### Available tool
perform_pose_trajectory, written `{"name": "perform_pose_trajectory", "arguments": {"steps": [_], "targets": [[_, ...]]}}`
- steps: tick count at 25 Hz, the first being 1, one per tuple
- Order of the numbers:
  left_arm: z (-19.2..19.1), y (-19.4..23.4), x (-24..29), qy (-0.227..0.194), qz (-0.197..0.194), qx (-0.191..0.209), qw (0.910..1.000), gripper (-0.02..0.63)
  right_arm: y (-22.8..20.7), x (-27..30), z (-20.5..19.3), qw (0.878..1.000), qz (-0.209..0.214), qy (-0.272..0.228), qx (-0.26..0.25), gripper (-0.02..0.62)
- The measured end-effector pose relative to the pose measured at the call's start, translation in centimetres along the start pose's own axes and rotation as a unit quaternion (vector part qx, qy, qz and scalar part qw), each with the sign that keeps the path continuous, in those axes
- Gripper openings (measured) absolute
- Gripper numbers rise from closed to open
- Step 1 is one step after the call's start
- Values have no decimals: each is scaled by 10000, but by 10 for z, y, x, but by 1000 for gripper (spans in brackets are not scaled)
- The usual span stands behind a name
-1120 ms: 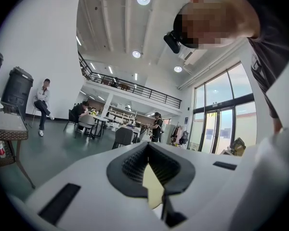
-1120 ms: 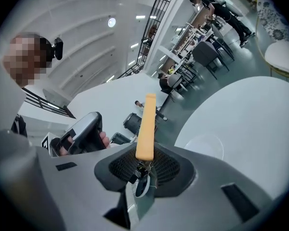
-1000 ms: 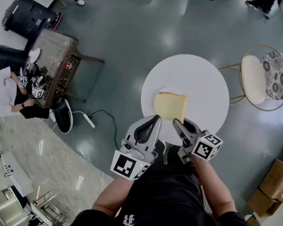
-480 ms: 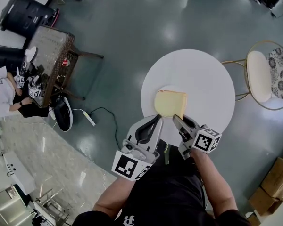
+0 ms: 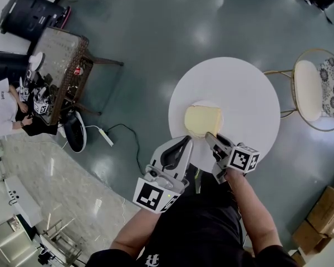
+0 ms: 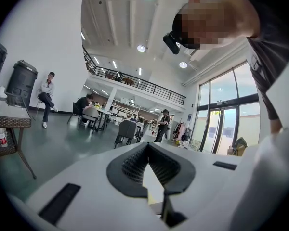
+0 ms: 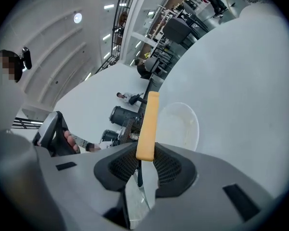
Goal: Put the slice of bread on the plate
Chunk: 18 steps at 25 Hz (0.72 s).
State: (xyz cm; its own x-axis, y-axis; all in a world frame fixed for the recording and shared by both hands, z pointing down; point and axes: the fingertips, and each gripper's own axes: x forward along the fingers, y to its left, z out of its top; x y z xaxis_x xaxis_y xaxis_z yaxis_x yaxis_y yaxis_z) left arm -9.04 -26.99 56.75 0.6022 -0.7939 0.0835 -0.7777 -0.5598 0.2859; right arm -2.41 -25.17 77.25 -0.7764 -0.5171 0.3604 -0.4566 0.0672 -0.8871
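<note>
nearest, the left hand-held gripper [image 5: 182, 142] hangs off the near edge of the surface [image 5: 245, 93]. its own view shows the left hand-held gripper [image 6: 147, 148] clenched on nothing, pad tips meeting. beside it the right hand-held gripper [image 5: 211, 137] reaches in over the same near edge and grasps the bread [image 5: 202, 120] by its near side. in its own view the right hand-held gripper [image 7: 143, 155] has both pads pressed on the bread [image 7: 148, 121], which shows edge-on as a thin yellow strip with the plate [image 7: 180, 126] just beyond it.

from the head view the bread lies flat over the plate [image 5: 205, 103] and covers most of it, leaving only a thin white rim. whether bread and plate touch, i cannot tell. the plate sits near the near-left edge of the round white surface; the far half of the surface is bare.

past the right edge stands a chair [image 5: 307, 90] with a gold frame and a white seat. on the floor to the left lies a power strip [image 5: 105, 139]. farther left is a wicker table [image 5: 64, 71] with a seated person [image 5: 3, 102] beside it, and a black bin [image 5: 28, 14] in the far left corner.
</note>
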Motion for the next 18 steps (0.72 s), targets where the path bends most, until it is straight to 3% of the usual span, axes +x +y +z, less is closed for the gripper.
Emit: {"name": "perform_pose_trajectory", "arguments": {"steps": [9,13,18], "targets": [[2,0,3,134,20,-126,9998,8,-23,4,2,9888,-1394,271,-466,136],[0,4,4,156,32,-137,9998,7,-34,7,-2,9813,-1826,415,-437,218],[5,2,5,247,36,-222,9994,8,-34,1,5,9718,-2271,473,-413,266]]}}
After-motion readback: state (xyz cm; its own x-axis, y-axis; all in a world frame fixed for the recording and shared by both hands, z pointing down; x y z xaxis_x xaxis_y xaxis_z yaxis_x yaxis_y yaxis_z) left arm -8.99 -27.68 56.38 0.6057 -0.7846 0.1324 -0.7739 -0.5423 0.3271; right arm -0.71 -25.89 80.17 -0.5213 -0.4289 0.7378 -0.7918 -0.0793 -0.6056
